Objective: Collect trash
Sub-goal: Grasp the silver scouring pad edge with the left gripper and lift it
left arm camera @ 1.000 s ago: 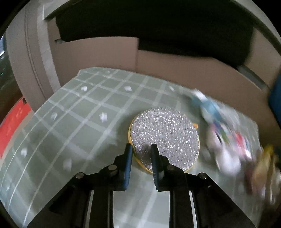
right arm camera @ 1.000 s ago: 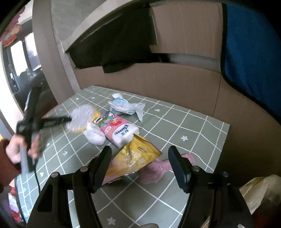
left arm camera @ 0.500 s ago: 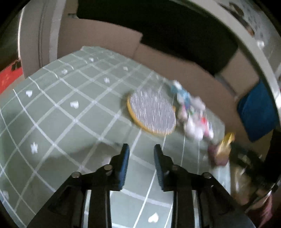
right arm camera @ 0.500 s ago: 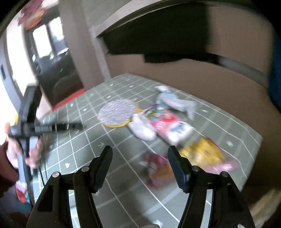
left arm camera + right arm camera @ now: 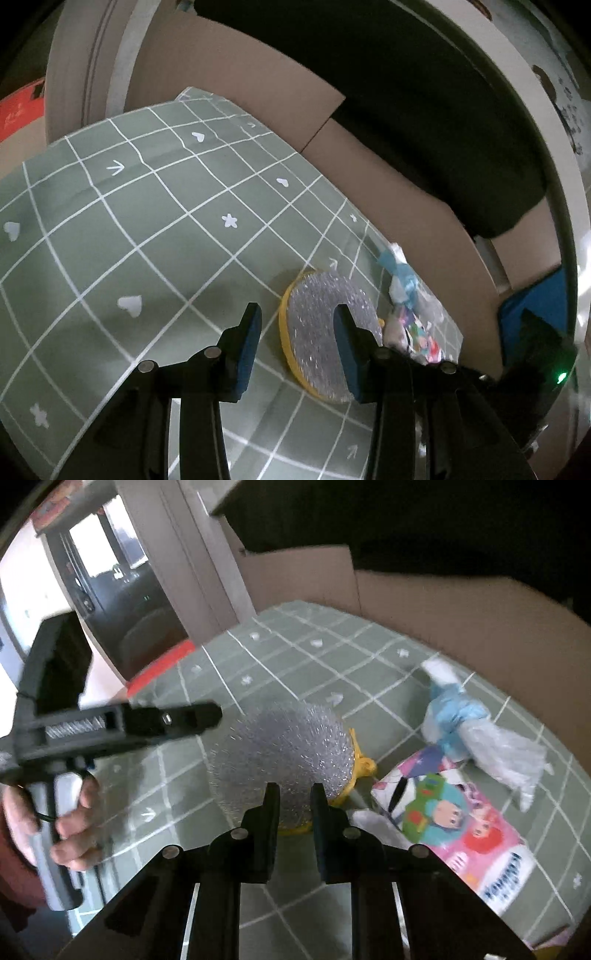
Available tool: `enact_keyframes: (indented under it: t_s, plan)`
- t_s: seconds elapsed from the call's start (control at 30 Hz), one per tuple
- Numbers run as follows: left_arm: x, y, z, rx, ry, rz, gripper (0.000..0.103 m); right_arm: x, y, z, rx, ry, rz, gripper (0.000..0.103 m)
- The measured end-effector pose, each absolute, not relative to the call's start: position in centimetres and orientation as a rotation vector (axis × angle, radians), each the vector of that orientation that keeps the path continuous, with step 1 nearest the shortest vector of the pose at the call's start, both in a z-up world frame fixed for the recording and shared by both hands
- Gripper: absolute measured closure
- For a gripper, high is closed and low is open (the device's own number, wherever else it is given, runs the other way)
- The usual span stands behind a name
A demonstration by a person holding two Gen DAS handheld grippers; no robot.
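Green checked cloth lies bare left of the glittery disc.

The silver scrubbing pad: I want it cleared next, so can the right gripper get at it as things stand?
Probably yes. The silver scrubbing pad lies flat just ahead of the right gripper with nothing between, but the jaws look shut and would need opening.

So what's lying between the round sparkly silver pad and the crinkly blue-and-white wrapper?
Nothing: only bare green checked tablecloth separates the round silver scouring pad from the crumpled blue-and-white wrapper, shown in the right wrist view.
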State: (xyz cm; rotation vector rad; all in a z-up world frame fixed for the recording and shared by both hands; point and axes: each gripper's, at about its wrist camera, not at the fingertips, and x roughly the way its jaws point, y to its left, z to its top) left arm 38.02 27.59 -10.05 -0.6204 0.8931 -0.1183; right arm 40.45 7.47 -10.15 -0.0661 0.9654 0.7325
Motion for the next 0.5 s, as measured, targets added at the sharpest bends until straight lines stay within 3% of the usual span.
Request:
enact_keyframes:
  t_s: [0.5]
  plan:
    - [40.1, 26.2, -12.3, -0.752, 0.965, -0.189, 0.061, 39.9, 6.0, -10.7, -0.016, 0.967, 0.743, 0.088]
